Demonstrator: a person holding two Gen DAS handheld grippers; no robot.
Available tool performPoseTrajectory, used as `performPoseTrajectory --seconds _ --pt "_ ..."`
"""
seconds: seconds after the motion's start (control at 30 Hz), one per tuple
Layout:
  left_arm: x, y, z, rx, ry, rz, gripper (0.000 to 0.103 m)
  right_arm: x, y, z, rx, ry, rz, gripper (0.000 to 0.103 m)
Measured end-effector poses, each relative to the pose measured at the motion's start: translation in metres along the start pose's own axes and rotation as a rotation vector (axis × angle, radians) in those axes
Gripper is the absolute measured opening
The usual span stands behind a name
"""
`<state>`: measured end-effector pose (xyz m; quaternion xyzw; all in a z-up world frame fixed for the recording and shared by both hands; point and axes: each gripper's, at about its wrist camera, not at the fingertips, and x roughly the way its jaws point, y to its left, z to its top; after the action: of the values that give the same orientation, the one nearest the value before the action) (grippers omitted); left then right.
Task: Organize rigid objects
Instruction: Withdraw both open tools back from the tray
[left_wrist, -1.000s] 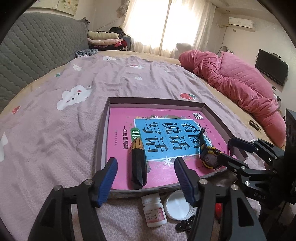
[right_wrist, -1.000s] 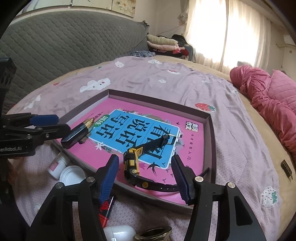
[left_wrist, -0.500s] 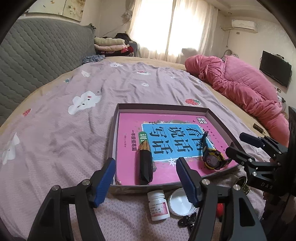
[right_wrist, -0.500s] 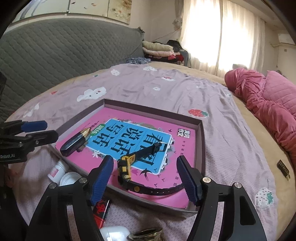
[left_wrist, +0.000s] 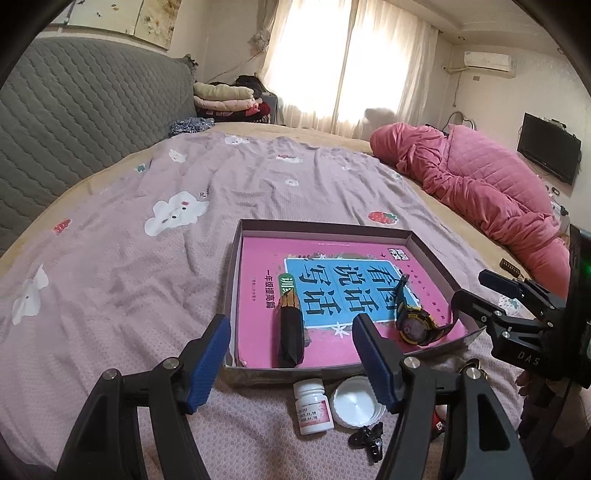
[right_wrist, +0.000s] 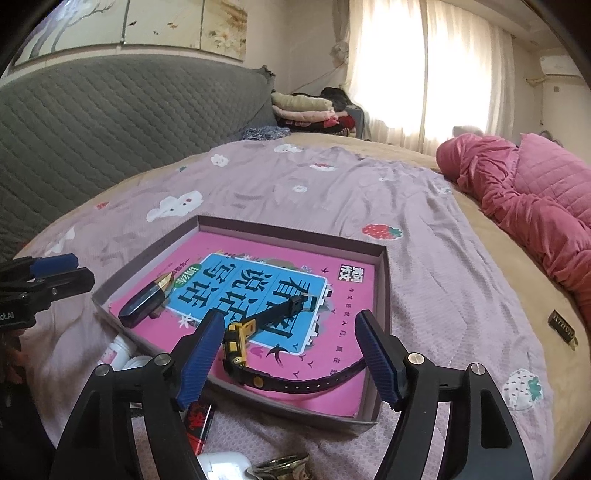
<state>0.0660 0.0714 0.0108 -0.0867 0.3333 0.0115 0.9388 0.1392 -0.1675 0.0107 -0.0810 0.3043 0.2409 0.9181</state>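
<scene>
Cardboard walls of the shallow tray (left_wrist: 236, 258) are the main hazard: its near wall stands between both grippers and the things already inside, the black case (left_wrist: 290, 338) and the wristwatch (right_wrist: 240, 343) lying on the pink book (left_wrist: 343, 347). Left gripper (left_wrist: 291, 360) and right gripper (right_wrist: 286, 356) both hang with jaws spread, holding nothing. Just outside the tray's near wall lie the pill bottle (left_wrist: 313, 408), white lid (left_wrist: 355, 404) and black clip (left_wrist: 369, 437), crowded close; I judge a finger could nudge a neighbour or catch the wall. Beyond the tray's left wall the bedspread (left_wrist: 129, 277) gives ample room.
</scene>
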Motion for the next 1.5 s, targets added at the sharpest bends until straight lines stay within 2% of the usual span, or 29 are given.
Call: performPoseTrajectory --seconds 0.57,1.1,1.5 --pt "-0.012 -0.005 -0.001 0.002 -0.003 -0.022 0.068 -0.025 -0.019 -0.002 0.041 -0.06 -0.01 0.076" --pt "-0.016 -0.02 -0.01 0.038 0.038 -0.058 0.068 -0.053 -0.005 -0.015 0.012 -0.039 0.001 0.076" --pt "-0.02 -0.025 -0.015 0.055 0.064 -0.056 0.068 -0.067 -0.006 -0.022 0.053 -0.024 0.023 0.076"
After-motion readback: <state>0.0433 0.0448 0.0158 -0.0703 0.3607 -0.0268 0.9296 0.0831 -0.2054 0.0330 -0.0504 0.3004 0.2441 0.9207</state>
